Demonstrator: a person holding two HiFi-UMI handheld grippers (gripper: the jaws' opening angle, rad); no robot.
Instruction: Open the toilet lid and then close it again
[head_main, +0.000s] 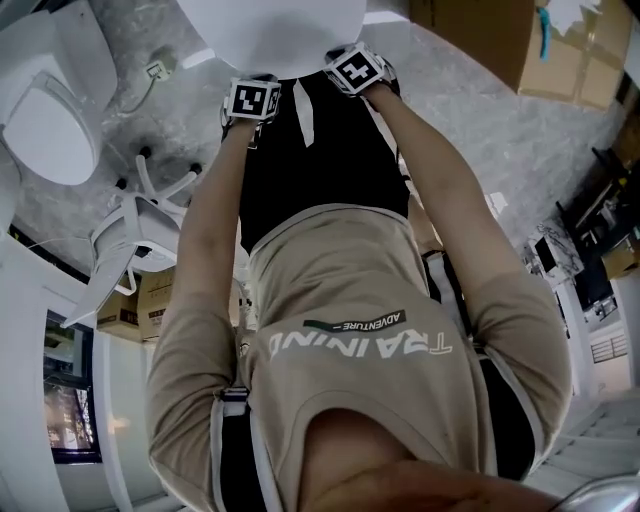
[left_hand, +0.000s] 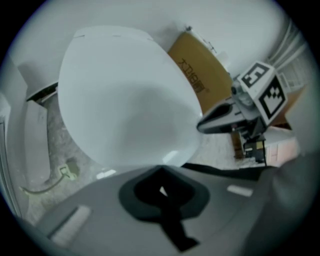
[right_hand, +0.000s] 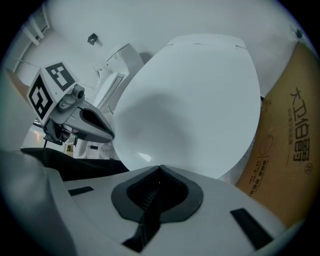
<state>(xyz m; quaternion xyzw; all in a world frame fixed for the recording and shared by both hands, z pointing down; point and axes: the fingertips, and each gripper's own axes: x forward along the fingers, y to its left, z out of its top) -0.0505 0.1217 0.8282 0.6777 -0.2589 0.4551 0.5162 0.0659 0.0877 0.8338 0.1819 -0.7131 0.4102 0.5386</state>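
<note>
Here left tongs (left_hand: 160, 171) and right tongs (right_hand: 160, 168), both closed, sit at the near rim of the toilet lid (left_hand: 125, 100).

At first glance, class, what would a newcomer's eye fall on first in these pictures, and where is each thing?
The big white toilet lid fills both gripper views, straight ahead of the jaws. The left gripper and right gripper point at its near edge side by side, jaws together. A brown cardboard box with printed characters stands beside the lid, on its right in the right gripper view.
</note>
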